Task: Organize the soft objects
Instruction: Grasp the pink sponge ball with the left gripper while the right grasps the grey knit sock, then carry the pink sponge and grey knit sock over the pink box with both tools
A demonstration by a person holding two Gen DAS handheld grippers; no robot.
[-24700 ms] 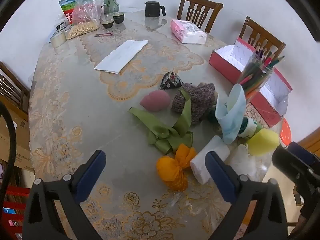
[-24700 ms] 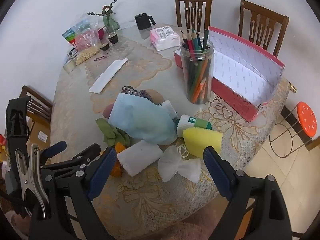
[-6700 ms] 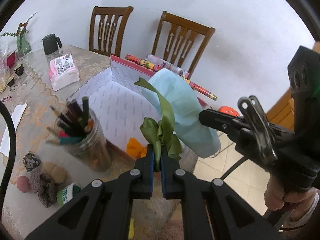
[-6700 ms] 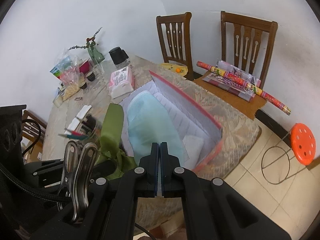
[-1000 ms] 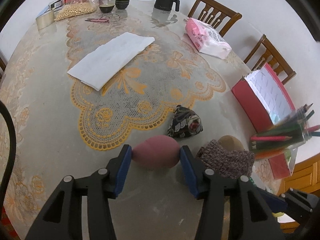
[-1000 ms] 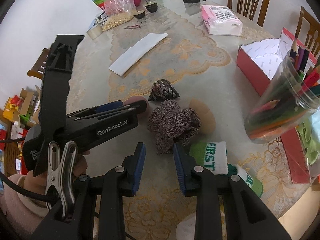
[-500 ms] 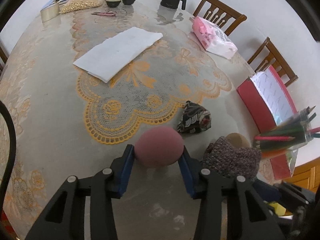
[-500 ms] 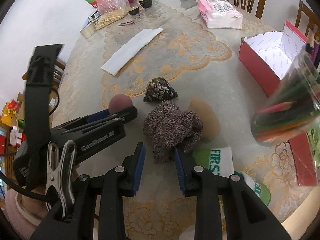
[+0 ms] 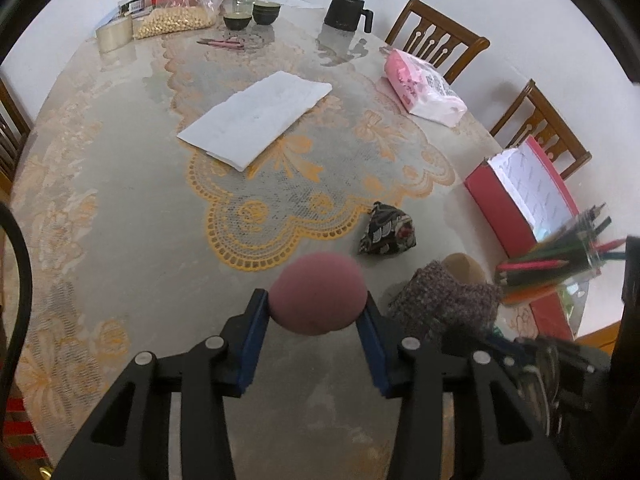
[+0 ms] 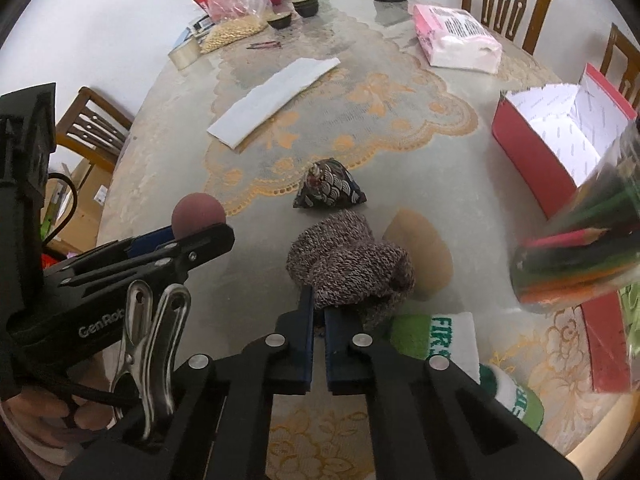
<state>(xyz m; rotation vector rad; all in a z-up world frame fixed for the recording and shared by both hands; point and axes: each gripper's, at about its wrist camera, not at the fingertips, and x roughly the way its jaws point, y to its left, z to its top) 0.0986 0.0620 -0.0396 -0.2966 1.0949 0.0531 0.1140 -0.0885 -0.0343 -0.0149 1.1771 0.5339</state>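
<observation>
My left gripper [image 9: 316, 312] is shut on a pink egg-shaped sponge [image 9: 318, 294] and holds it above the table; the sponge also shows in the right wrist view [image 10: 198, 214]. My right gripper [image 10: 318, 312] is shut on the near edge of a grey-brown knitted sock [image 10: 348, 268], seen in the left wrist view [image 9: 448, 304] too. A tan sponge [image 10: 420, 252] lies just behind the sock. A dark patterned pouch [image 10: 328, 192] sits further back. A green and white rolled sock [image 10: 448, 340] lies to the right. The red box [image 10: 532, 148] stands open at the right.
A jar of coloured pencils [image 10: 584, 256] stands close on the right, before the box. A folded white paper [image 9: 256, 118], a pink tissue pack [image 9: 424, 88], a black mug [image 9: 346, 12], bowls, tape and bags lie further back. Chairs ring the table.
My right gripper has closed from open onto the knitted sock. My left gripper has lifted the pink sponge off the table.
</observation>
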